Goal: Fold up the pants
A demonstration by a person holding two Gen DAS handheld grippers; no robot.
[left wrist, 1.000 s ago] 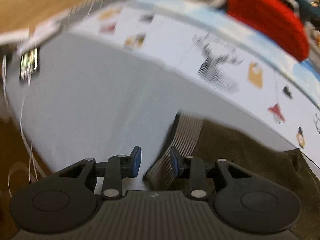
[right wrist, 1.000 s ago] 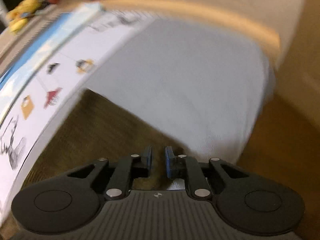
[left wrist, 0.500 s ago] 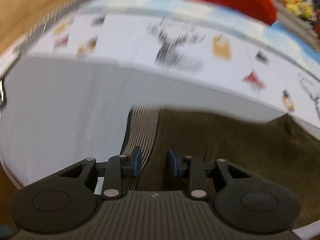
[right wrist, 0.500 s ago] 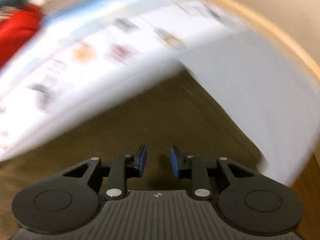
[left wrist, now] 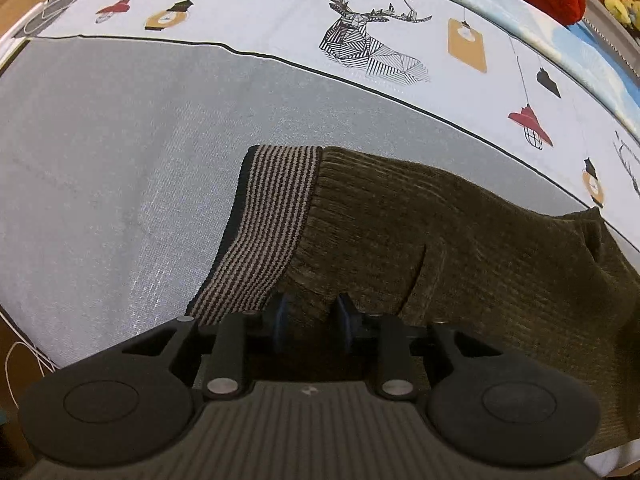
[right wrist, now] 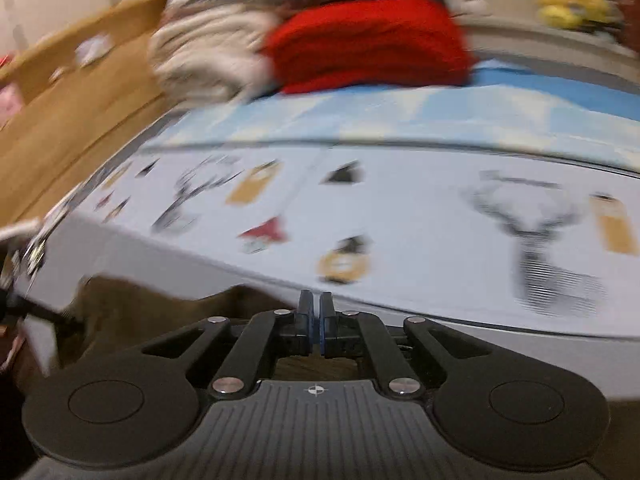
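Note:
Olive-brown knit pants [left wrist: 460, 248] with a striped waistband [left wrist: 264, 232] lie on a grey and white printed sheet [left wrist: 120, 140]. My left gripper [left wrist: 312, 320] is open, its blue pads either side of a ridge of the pants fabric just right of the waistband. In the blurred right wrist view my right gripper [right wrist: 316, 320] has its pads almost together above the sheet; a dark part of the pants [right wrist: 132, 300] shows at lower left. Whether any fabric is pinched between its pads I cannot tell.
A red knit garment [right wrist: 368, 40] and a cream pile [right wrist: 200, 52] sit at the far side of the bed. A wooden board [right wrist: 60, 120] runs along the left. White cables [left wrist: 16, 360] hang at the sheet's left edge.
My left gripper has moved forward onto the pants by the waistband. My right gripper has swung towards the far side of the bed and its pads have closed.

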